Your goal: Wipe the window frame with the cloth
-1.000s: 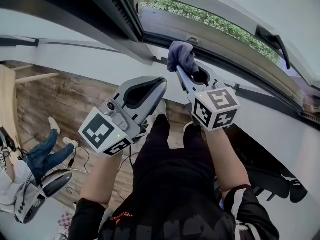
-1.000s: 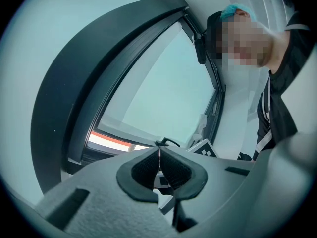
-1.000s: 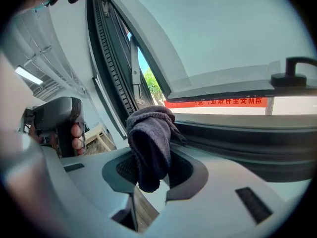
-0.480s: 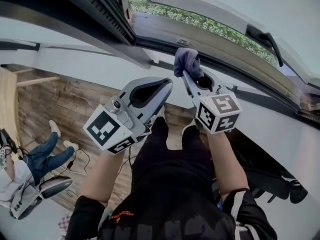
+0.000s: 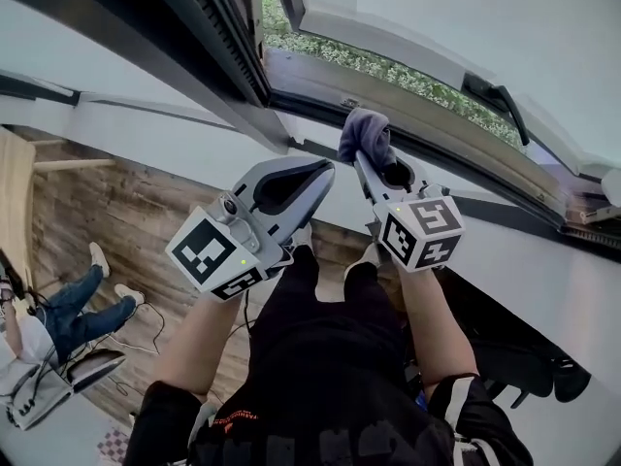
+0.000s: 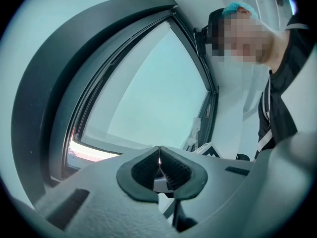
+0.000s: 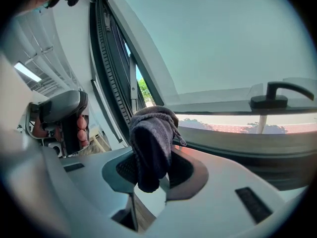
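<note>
A bunched purple-grey cloth (image 5: 364,134) sticks out of my right gripper (image 5: 372,156), which is shut on it; the cloth's tip lies against the dark lower window frame (image 5: 456,168) near its left corner. In the right gripper view the cloth (image 7: 151,143) hangs over the jaws, with the frame (image 7: 257,150) just beyond. My left gripper (image 5: 320,171) floats beside it to the left, shut and empty, off the frame. Its jaws meet in the left gripper view (image 6: 159,168), pointing at a closed pane.
The tilted-open sash carries a black handle (image 5: 495,100) to the right. A dark ribbed upright frame post (image 5: 228,42) rises at left. Far below, a seated person's legs (image 5: 73,309) and a wood floor (image 5: 116,202) show. The white sill wall (image 5: 543,270) runs right.
Both grippers have risen slightly toward the window; the cloth sits a little further right and closer on the lower frame. Both grips stay the same.
</note>
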Demonstrator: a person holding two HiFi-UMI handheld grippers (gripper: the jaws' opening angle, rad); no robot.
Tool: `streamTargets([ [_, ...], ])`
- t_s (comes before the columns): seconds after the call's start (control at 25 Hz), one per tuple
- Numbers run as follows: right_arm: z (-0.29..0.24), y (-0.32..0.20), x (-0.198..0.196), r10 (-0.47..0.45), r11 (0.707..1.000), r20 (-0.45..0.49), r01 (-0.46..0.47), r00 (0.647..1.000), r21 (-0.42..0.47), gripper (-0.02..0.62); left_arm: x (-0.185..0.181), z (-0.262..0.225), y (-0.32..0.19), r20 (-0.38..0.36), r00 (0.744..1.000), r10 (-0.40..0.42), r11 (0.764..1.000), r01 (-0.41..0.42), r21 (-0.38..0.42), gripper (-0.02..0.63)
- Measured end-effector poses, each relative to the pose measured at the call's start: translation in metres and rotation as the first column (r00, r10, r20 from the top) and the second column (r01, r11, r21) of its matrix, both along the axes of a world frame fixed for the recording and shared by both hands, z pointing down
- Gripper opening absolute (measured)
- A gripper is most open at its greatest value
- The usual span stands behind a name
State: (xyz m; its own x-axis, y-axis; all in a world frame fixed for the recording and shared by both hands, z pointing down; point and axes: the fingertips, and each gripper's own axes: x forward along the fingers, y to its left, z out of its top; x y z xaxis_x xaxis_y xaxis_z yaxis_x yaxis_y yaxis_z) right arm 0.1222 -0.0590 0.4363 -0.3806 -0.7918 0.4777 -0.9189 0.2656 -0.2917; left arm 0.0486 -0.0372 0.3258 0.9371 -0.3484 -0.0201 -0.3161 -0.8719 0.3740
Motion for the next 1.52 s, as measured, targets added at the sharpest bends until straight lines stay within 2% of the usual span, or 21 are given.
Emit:
streamTargets([
  [0.28, -0.049, -0.015, -0.031, -0.067, 0.992, -0.008, 0.068, 0.998, 0.102, 0.107, -0.034, -0.029, -0.010, -0.024, 0.998, -0.062, 0.997, 0.063, 0.053, 0.023],
  [0.64, -0.119, -0.041, -0.074, -0.168, 0.953, -0.027, 0.169, 0.985, 0.253, 0.107, -0.070, -0.068, -0.028, -0.055, 0.988, -0.145, 0.979, 0.151, 0.137, 0.023],
  [0.8, -0.158, -0.051, -0.101, -0.208, 0.920, -0.049, 0.213, 0.977, 0.329, 0.107, -0.091, -0.089, -0.035, -0.075, 0.982, -0.174, 0.967, 0.185, 0.176, 0.023],
  [1.04, -0.214, -0.054, -0.138, -0.257, 0.856, -0.108, 0.278, 0.960, 0.436, 0.107, -0.126, -0.118, -0.036, -0.104, 0.971, -0.214, 0.945, 0.233, 0.229, 0.023],
  [1.32, -0.255, -0.052, -0.145, -0.268, 0.800, -0.130, 0.296, 0.955, 0.522, 0.107, -0.140, -0.134, -0.041, -0.124, 0.961, -0.248, 0.925, 0.272, 0.264, 0.023],
  [1.52, -0.265, -0.049, -0.149, -0.279, 0.779, -0.143, 0.311, 0.950, 0.545, 0.107, -0.140, -0.134, -0.041, -0.127, 0.958, -0.257, 0.922, 0.283, 0.265, 0.023],
])
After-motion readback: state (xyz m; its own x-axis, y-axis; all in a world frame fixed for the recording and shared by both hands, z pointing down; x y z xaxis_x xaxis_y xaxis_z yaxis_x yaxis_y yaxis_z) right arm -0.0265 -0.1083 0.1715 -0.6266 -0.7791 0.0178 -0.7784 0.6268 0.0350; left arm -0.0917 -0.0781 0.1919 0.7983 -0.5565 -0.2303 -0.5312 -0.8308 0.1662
